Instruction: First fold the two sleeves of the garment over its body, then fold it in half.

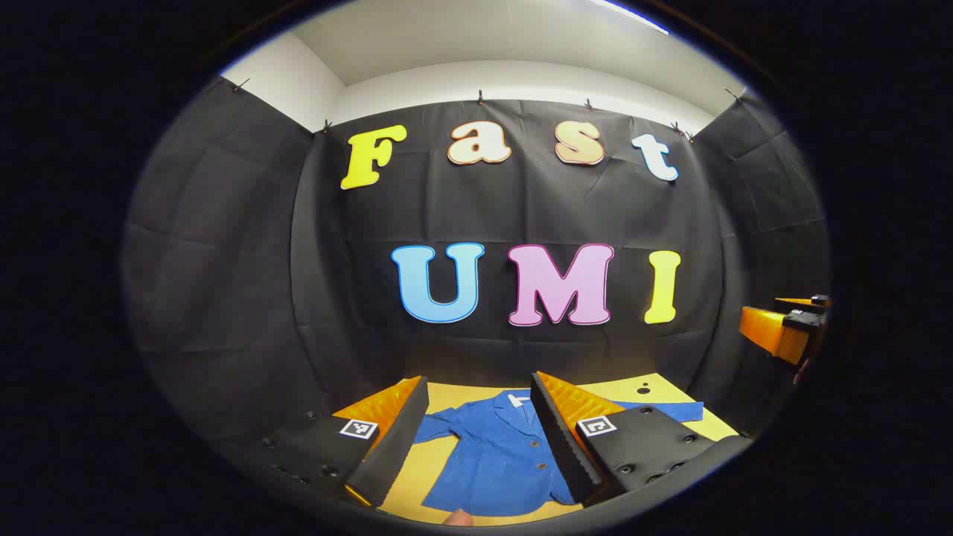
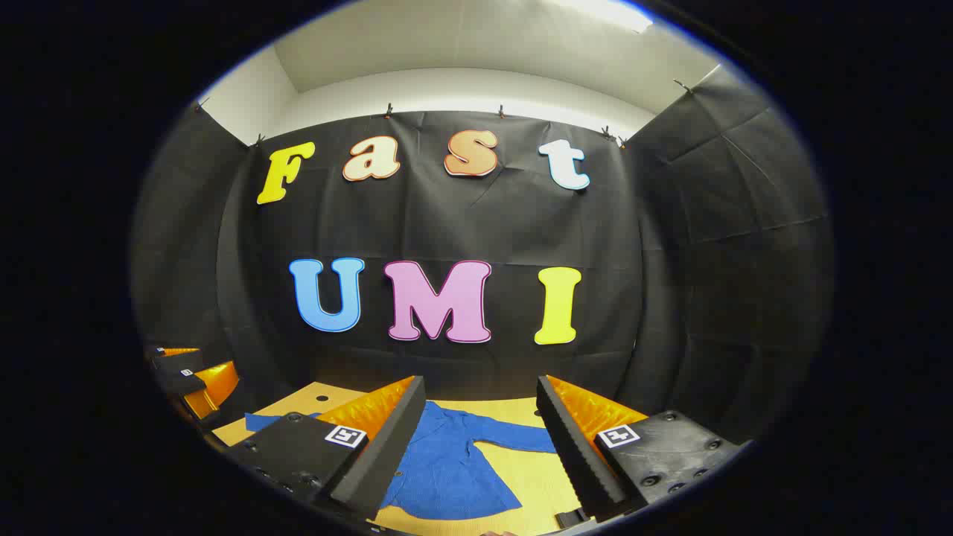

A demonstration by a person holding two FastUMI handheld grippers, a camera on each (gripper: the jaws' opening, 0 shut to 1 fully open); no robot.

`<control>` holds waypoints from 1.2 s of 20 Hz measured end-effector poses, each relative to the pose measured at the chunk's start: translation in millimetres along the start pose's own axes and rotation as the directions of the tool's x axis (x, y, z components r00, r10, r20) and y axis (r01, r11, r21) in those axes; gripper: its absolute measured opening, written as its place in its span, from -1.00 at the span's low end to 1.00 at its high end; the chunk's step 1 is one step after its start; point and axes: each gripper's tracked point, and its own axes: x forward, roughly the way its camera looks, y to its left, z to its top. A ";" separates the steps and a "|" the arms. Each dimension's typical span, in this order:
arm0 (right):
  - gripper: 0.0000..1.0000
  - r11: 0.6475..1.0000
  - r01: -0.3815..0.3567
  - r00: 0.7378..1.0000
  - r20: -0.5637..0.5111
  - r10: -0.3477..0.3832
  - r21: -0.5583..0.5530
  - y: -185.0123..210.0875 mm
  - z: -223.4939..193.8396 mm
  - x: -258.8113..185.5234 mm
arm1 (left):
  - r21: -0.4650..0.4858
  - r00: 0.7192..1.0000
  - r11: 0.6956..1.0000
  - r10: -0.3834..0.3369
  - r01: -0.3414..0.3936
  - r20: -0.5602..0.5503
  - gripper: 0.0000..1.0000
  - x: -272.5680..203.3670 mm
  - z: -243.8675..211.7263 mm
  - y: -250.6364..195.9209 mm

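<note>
A blue buttoned jacket point(image 1: 495, 454) lies flat on the yellow table point(image 1: 417, 476), collar toward the back wall, both sleeves spread out sideways. My left gripper point(image 1: 480, 439) hovers above it, open, with nothing between its fingers. In the right gripper view the same jacket point(image 2: 447, 465) lies below my right gripper point(image 2: 476, 447), which is also open and empty. Its right sleeve point(image 2: 521, 439) stretches across the table. The other gripper point(image 1: 782, 327) shows at the right edge of the left gripper view, and at the left edge point(image 2: 190, 376) of the right gripper view.
Black cloth walls close the booth on three sides just behind the table point(image 2: 521, 484). A small dark hole point(image 1: 643, 389) marks the table's far right corner. A fingertip point(image 1: 458, 518) shows at the bottom of the left gripper view.
</note>
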 end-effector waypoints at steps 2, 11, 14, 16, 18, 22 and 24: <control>0.82 1.000 0.003 1.000 -0.007 -0.003 -0.006 -1.9 -2.6 3.3 | -0.003 1.000 1.000 -0.003 0.003 0.001 0.59 3.5 0.8 -2.0; 0.92 1.000 0.005 1.000 -0.027 -0.005 -0.015 -1.9 -7.3 15.6 | 0.000 1.000 1.000 0.003 -0.003 -0.006 0.60 15.4 0.7 -3.5; 0.92 1.000 0.010 1.000 -0.023 -0.010 -0.015 -4.7 -4.9 18.8 | 0.004 1.000 1.000 0.002 -0.002 -0.005 0.60 19.5 1.4 -3.8; 1.00 1.000 0.012 1.000 -0.024 -0.013 -0.015 -5.9 -4.4 21.1 | 0.007 1.000 1.000 0.003 -0.003 0.001 0.60 21.7 4.9 -4.9; 0.93 1.000 0.013 0.999 -0.031 -0.013 -0.012 -6.5 -5.0 24.0 | 0.005 1.000 1.000 -0.002 0.002 0.005 0.59 23.6 6.3 -6.6; 0.93 1.000 0.010 1.000 -0.027 -0.011 -0.016 -5.8 -2.0 27.8 | 0.012 1.000 1.000 -0.007 0.007 -0.003 0.59 27.0 4.2 -8.0; 0.92 1.000 0.004 0.999 -0.032 -0.004 -0.022 -4.6 -1.8 31.1 | 0.013 1.000 1.000 -0.010 0.010 -0.005 0.59 28.8 3.9 -8.7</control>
